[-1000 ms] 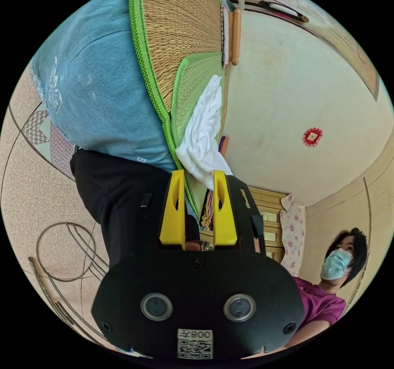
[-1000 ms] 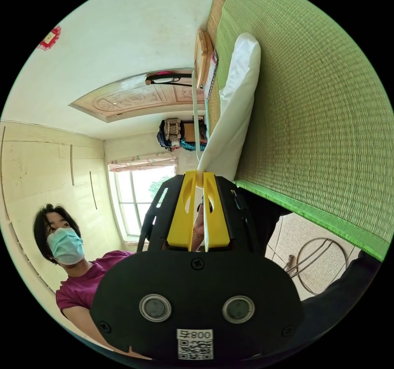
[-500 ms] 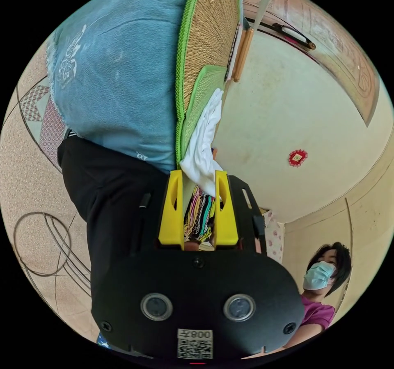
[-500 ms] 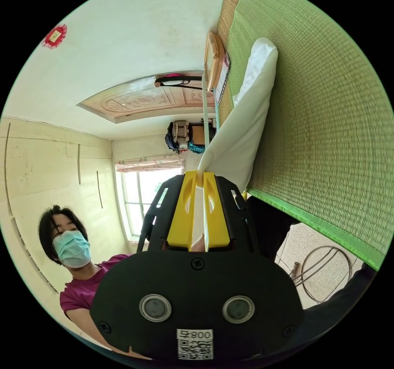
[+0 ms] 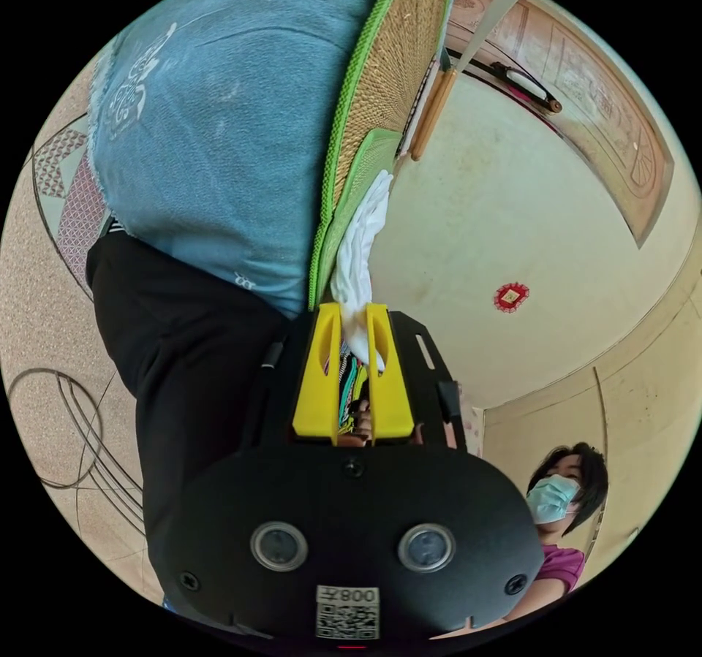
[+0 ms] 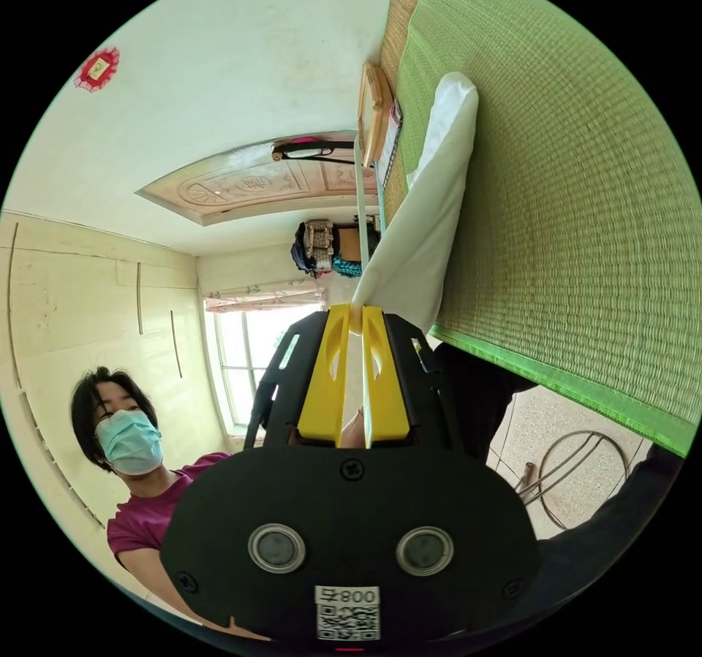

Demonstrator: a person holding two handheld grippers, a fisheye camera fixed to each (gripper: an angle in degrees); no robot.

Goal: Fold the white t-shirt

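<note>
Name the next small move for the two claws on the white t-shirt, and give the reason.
Probably lift both claws together and carry the gripped edge across the green mat to start a fold. The right claw is shut on the white t-shirt, and the left claw has narrowed around its bunched end, though whether both its jaws press the cloth is unclear. The shirt lies stretched along the mat.

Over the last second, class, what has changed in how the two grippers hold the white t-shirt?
The left gripper has narrowed its fingers around the t-shirt edge; a second ago they stood wide apart. The right gripper stays shut on the shirt's other edge, and the shirt still lies on the green mat.
</note>
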